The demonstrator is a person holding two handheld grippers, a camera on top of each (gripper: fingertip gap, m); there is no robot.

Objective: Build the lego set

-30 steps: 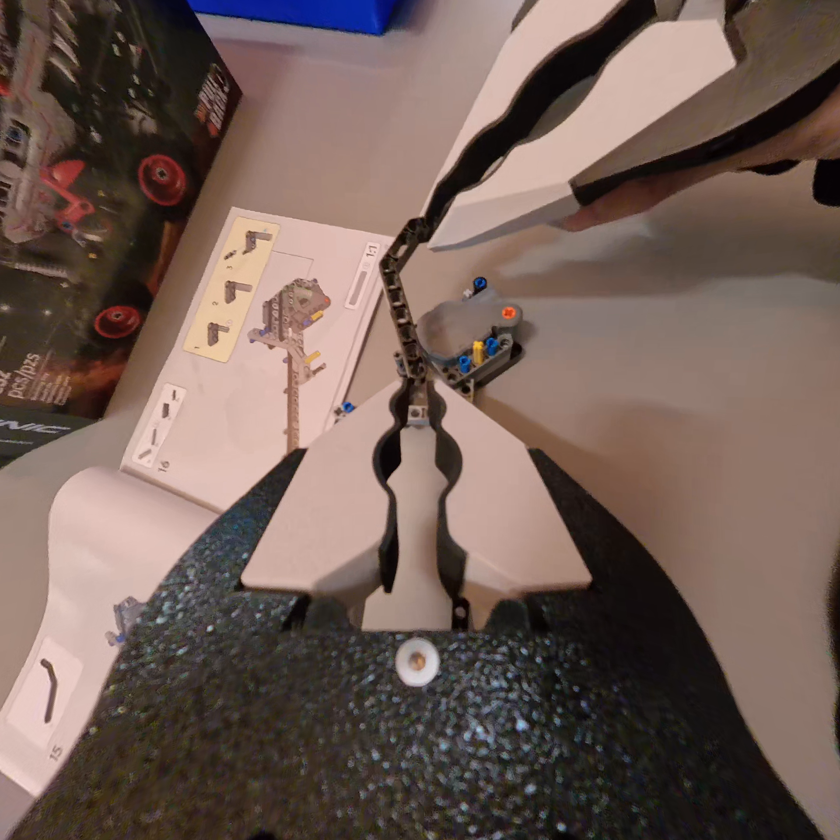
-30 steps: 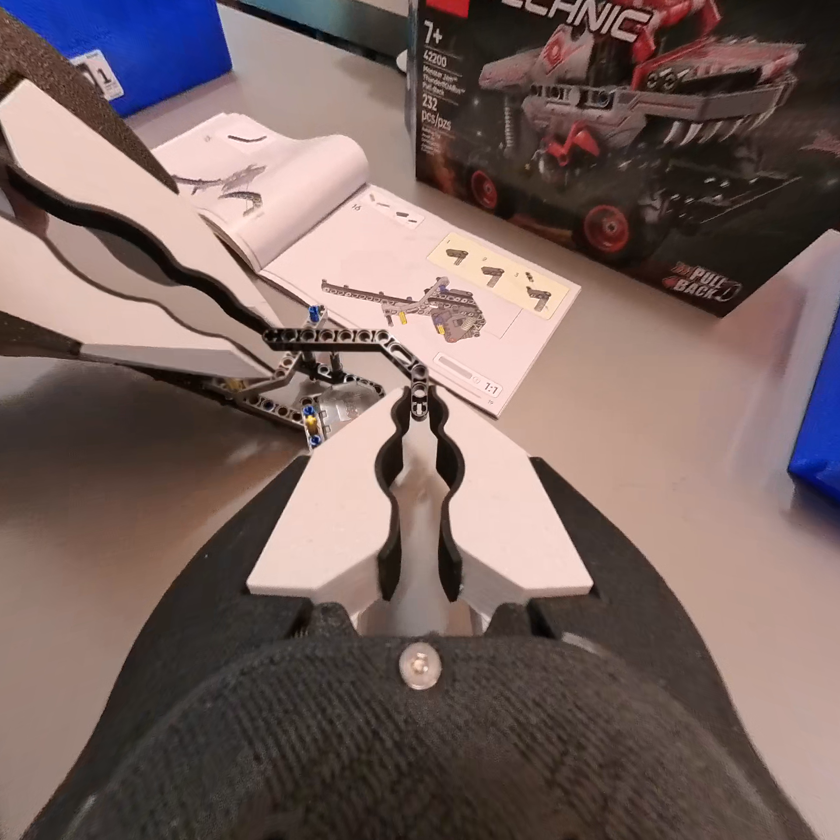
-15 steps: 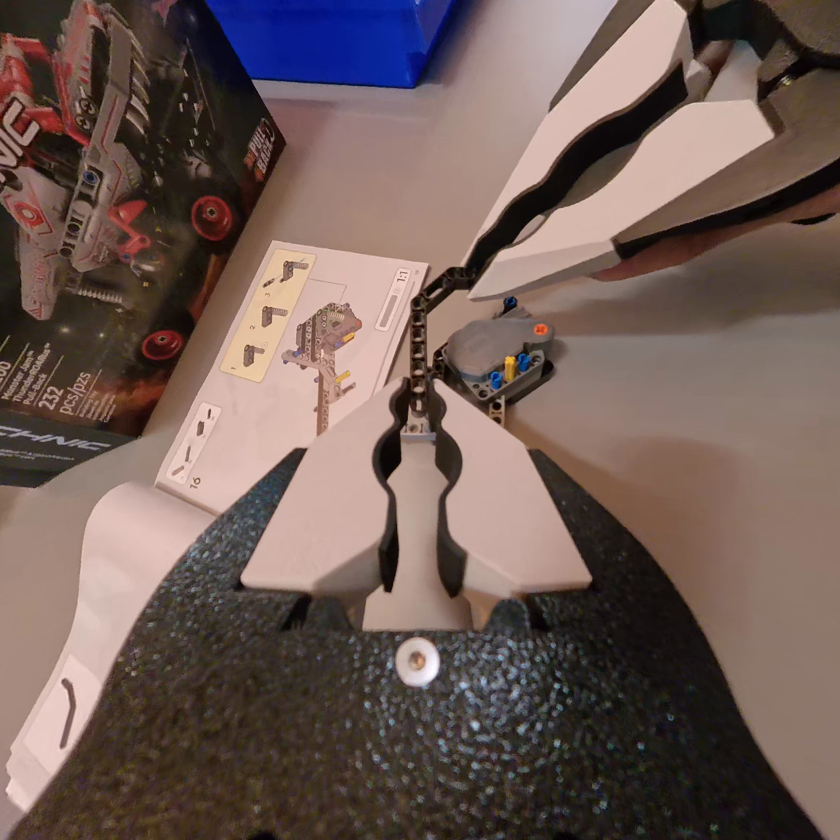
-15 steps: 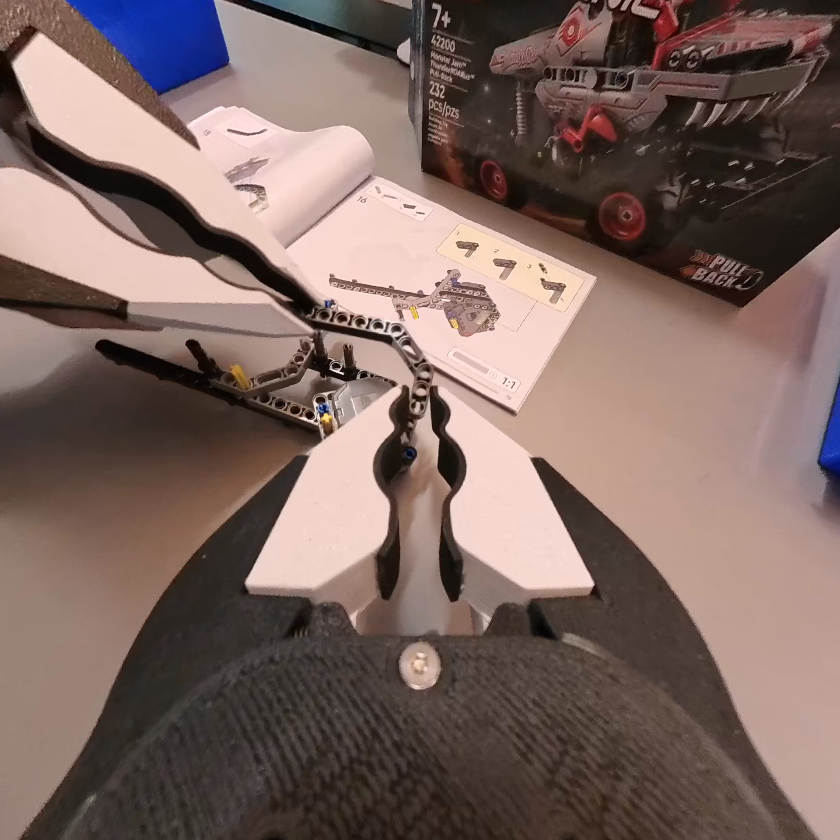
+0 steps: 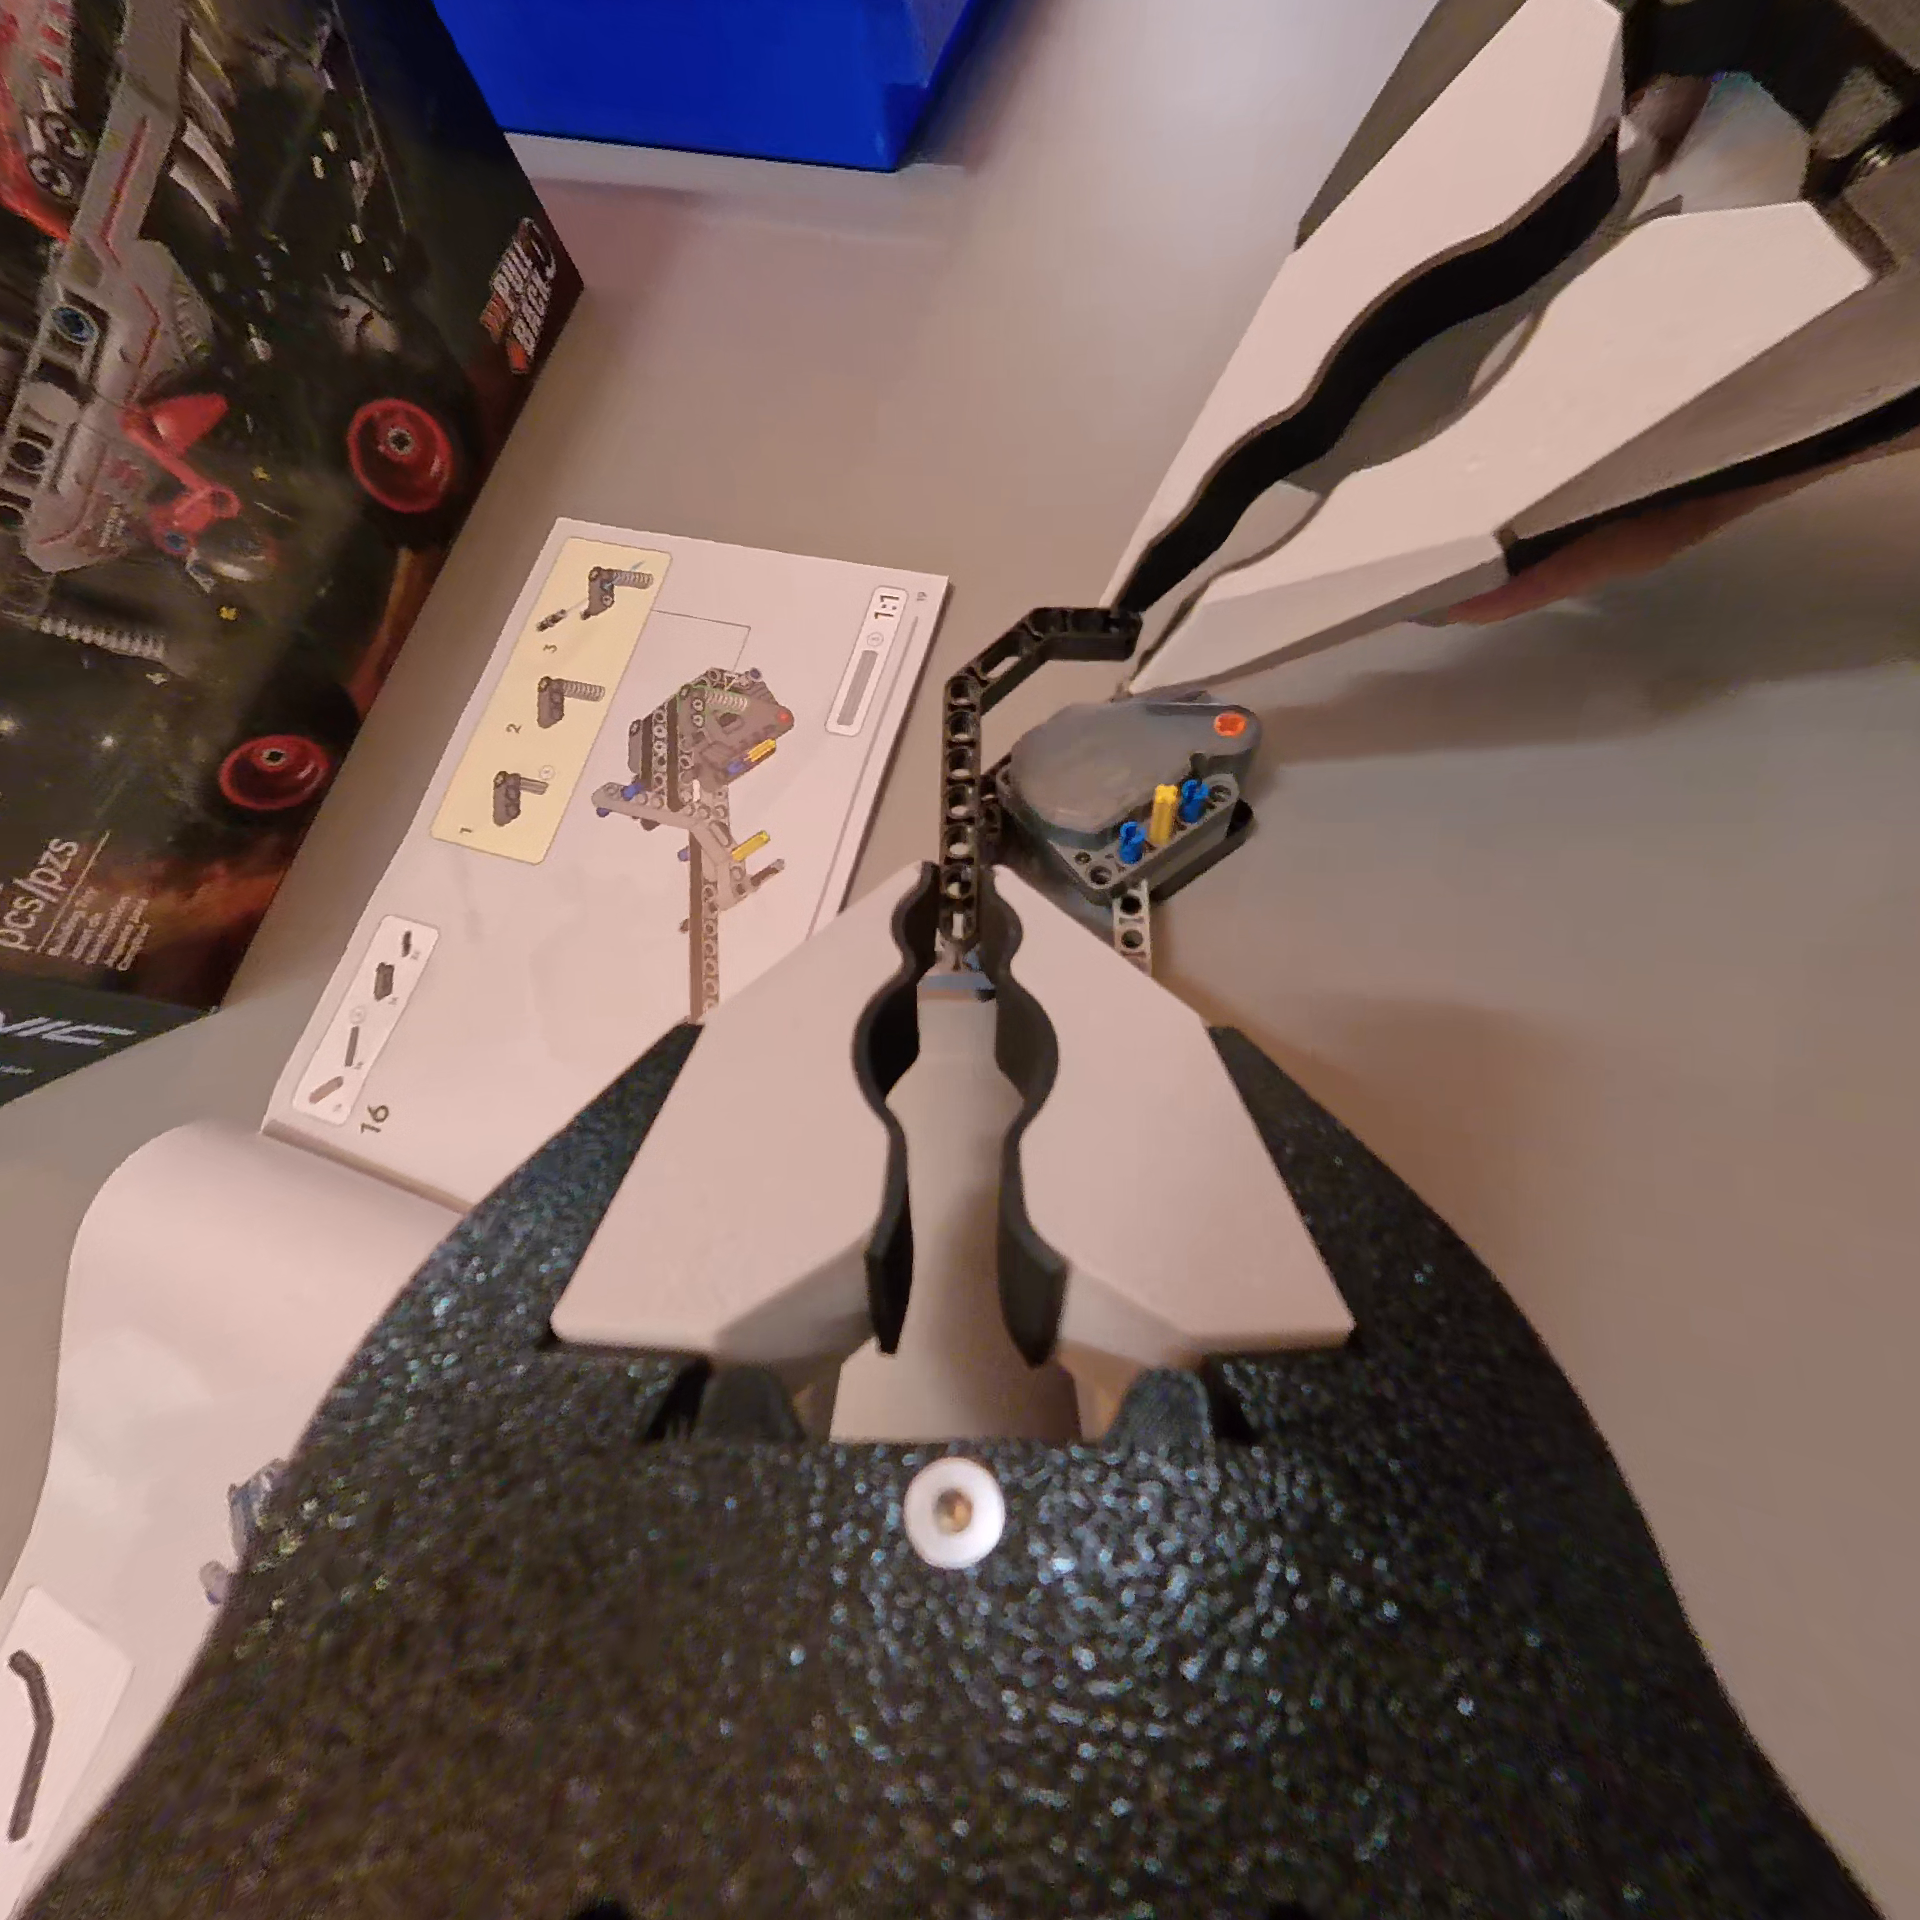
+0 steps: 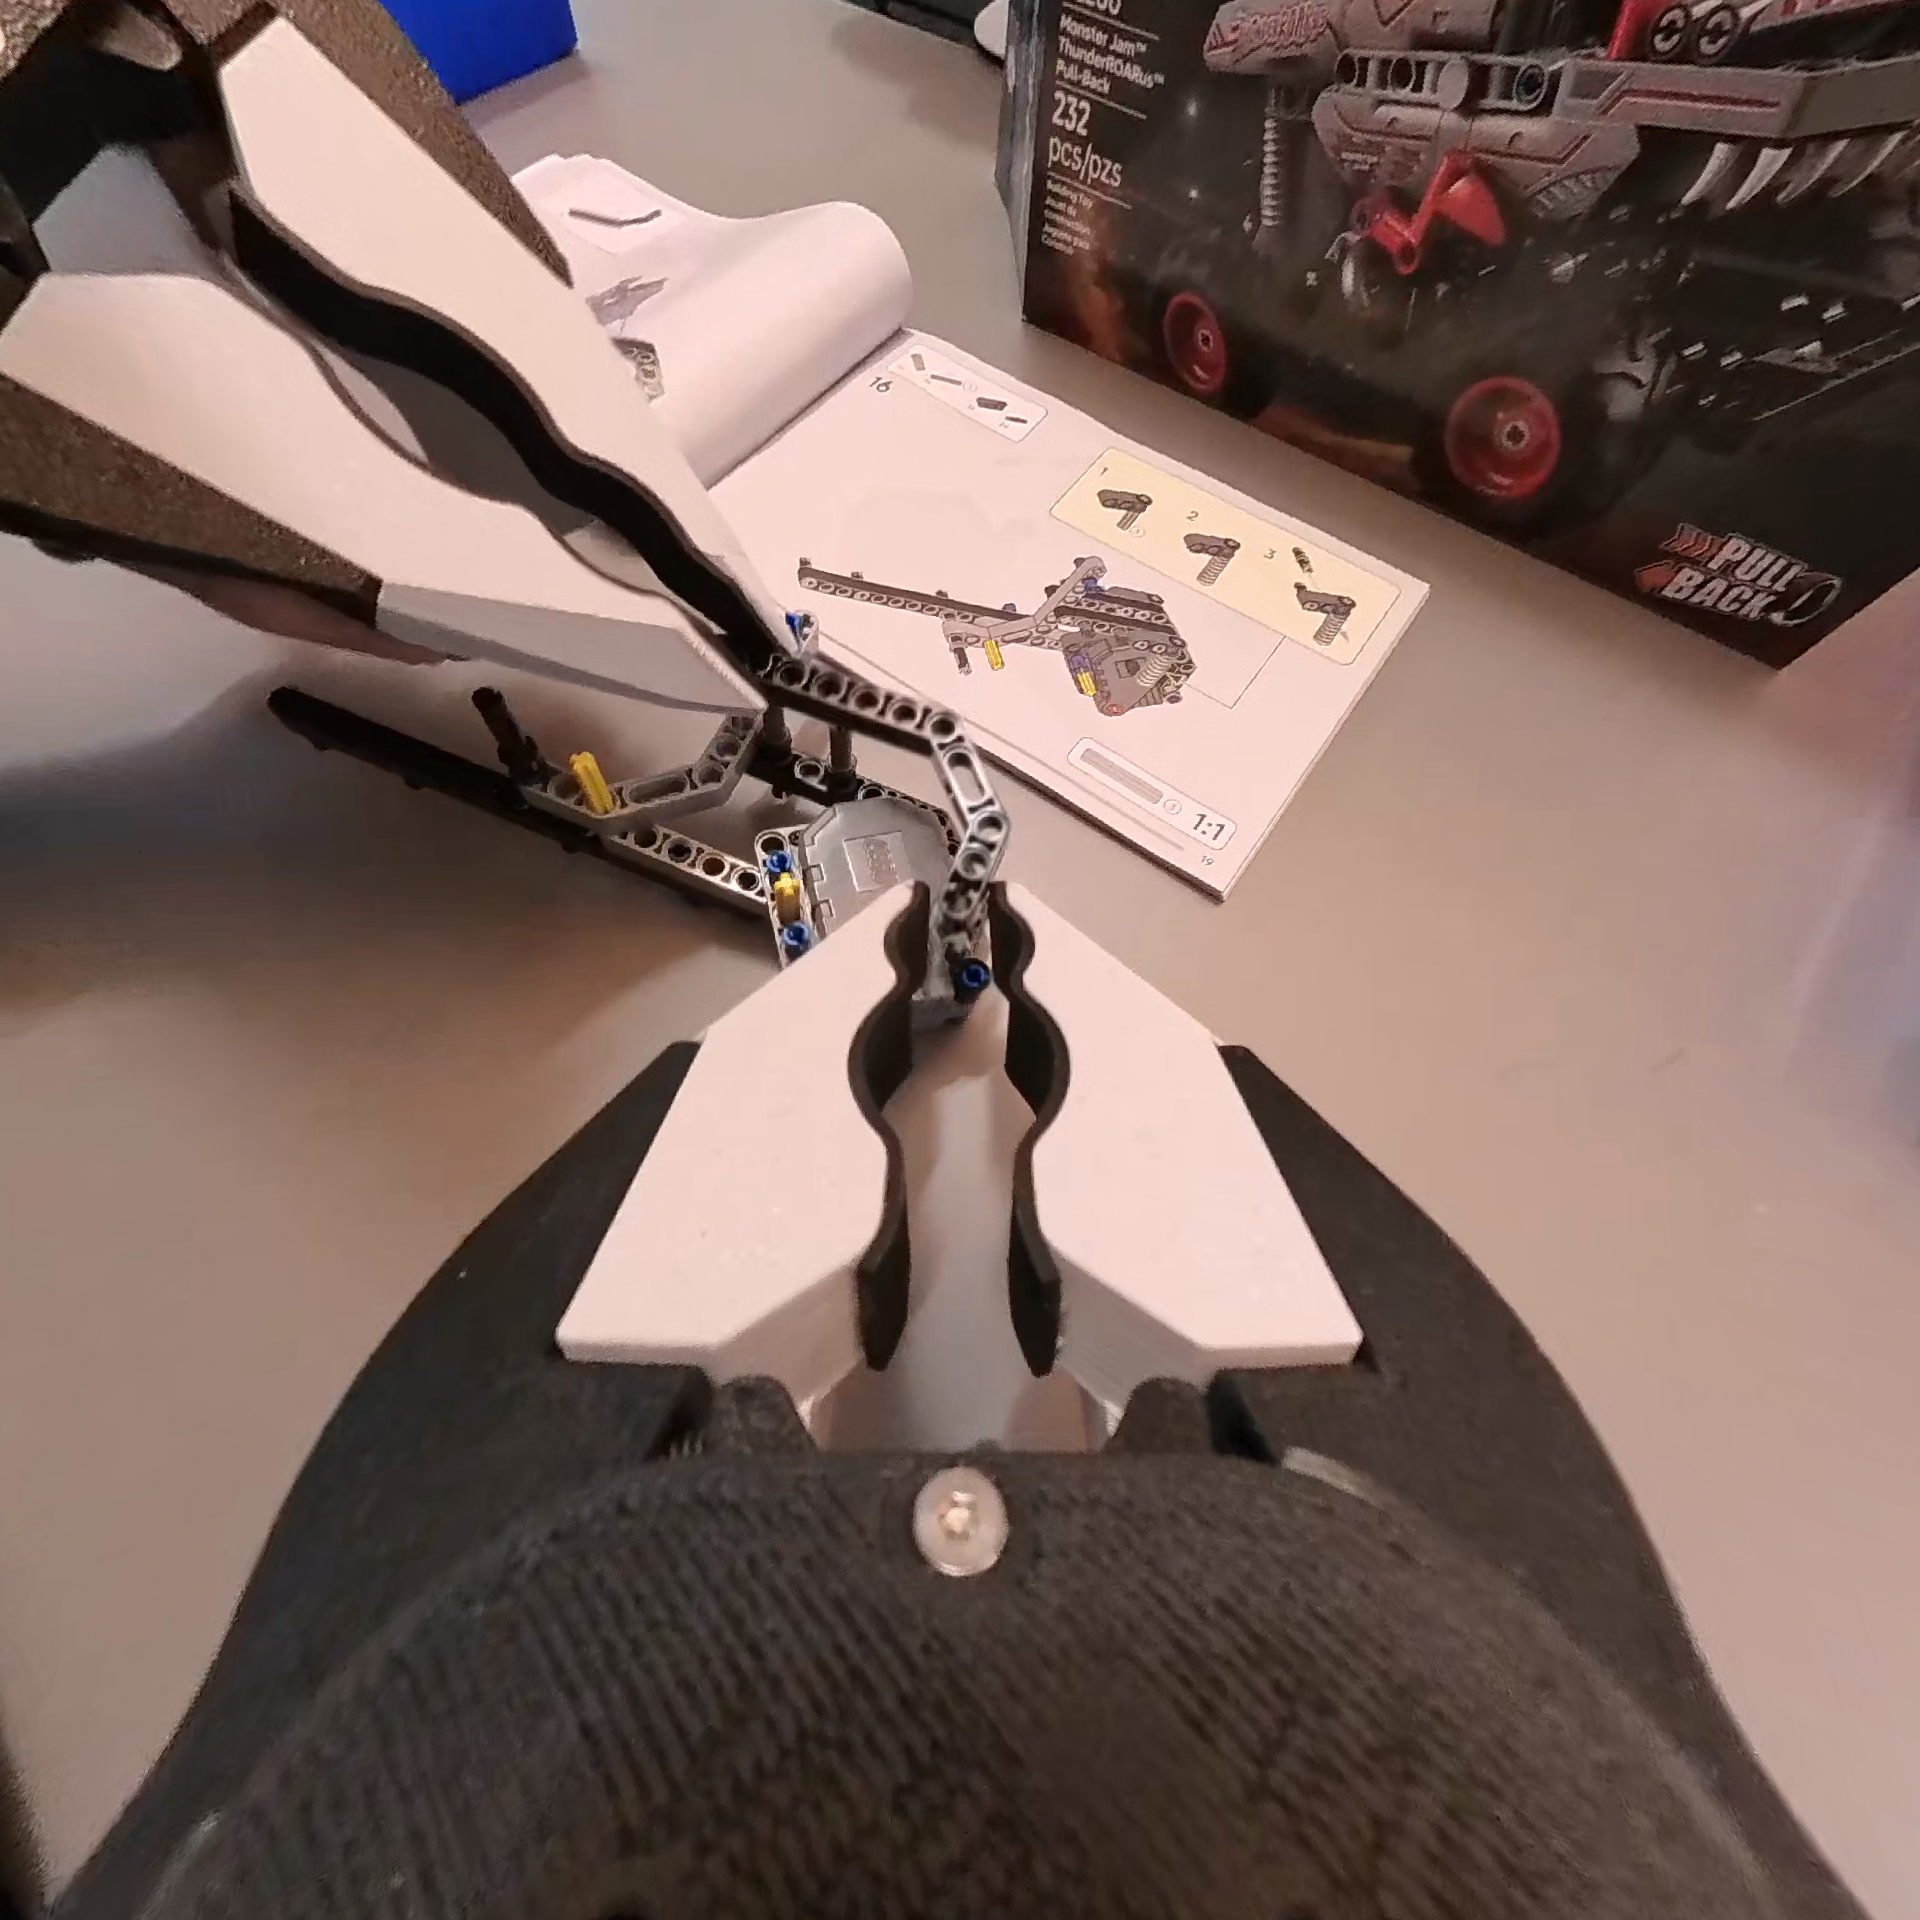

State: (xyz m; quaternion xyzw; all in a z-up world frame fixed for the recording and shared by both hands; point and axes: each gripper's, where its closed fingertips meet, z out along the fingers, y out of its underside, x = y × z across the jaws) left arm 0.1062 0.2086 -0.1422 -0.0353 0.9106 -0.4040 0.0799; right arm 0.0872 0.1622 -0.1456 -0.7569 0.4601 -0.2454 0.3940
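Observation:
A black bent beam (image 5: pixel 961 769) hangs between my two grippers, just above a part-built assembly with a grey pull-back motor (image 5: pixel 1101 769) that lies on the table. My left gripper (image 5: pixel 956 904) is shut on the long end of the beam. My right gripper (image 5: pixel 1132 634) comes in from the upper right and is shut on the short bent end. In the right wrist view, the right gripper (image 6: pixel 961 914) pinches the beam (image 6: pixel 883 717) over the motor (image 6: pixel 873 852). The left gripper (image 6: pixel 764 681) grips the far end from the upper left. Blue and yellow pins stick up from the assembly.
An open instruction booklet (image 5: pixel 644 831) lies left of the assembly and also shows in the right wrist view (image 6: pixel 1039 623). The dark set box (image 5: pixel 208 416) stands beyond the booklet. A blue bin (image 5: pixel 727 73) sits at the far edge. A hand (image 5: pixel 1558 592) holds the right gripper. Spacing between my two grippers at the tips: around 6 cm.
Both grippers have kept hold of the beam and carried it lower and closer over the motor assembly. The beam's long arm now lines up beside the motor.

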